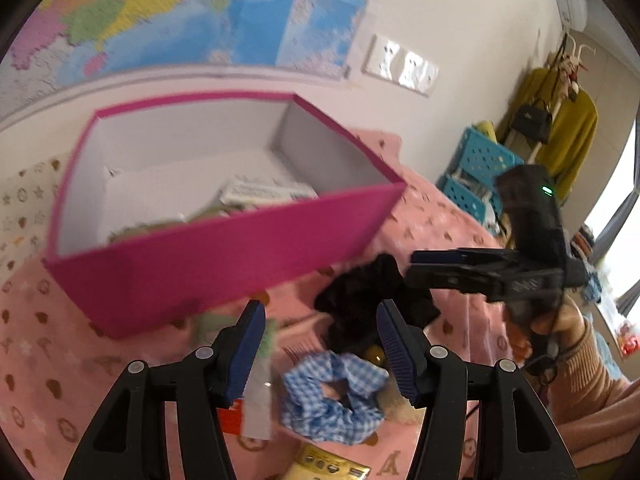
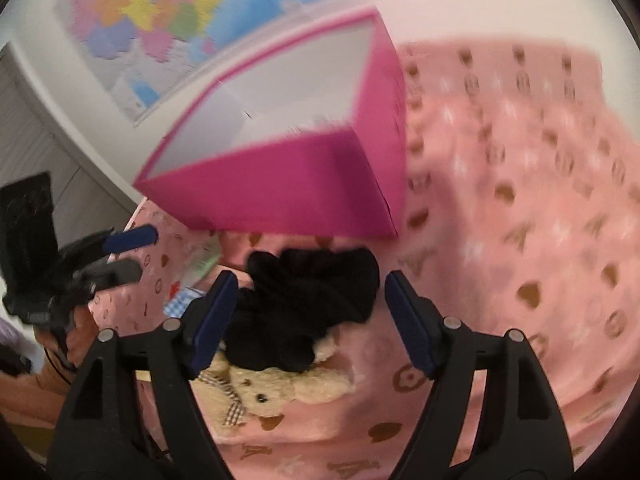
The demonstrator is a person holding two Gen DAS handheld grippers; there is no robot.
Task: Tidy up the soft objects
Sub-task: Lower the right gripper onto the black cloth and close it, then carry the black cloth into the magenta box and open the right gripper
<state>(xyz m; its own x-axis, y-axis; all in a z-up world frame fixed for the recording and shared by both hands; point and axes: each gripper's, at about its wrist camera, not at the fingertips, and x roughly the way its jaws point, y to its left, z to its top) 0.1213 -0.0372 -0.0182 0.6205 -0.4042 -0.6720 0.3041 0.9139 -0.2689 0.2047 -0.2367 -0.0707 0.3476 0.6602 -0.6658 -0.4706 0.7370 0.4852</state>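
Note:
An open pink box point(image 1: 224, 252) with white inside stands on the pink blanket; it also shows in the right wrist view point(image 2: 276, 188). A black scrunchie point(image 1: 368, 300) lies in front of it, seen too in the right wrist view point(image 2: 308, 304). A blue checked scrunchie point(image 1: 332, 396) lies nearer me. A cream teddy bear point(image 2: 272, 388) lies partly under the black scrunchie. My left gripper point(image 1: 320, 352) is open above the blue scrunchie. My right gripper point(image 2: 308, 320) is open around the black scrunchie; in the left wrist view it point(image 1: 436, 268) looks nearly closed from the side.
The box holds papers point(image 1: 264, 194) and something green. A clear packet point(image 1: 260, 400), a green card and a gold packet point(image 1: 328, 464) lie on the blanket point(image 2: 520, 240). A wall map point(image 1: 180, 12) hangs behind. Blue crates point(image 1: 480, 172) and hanging clothes stand at the right.

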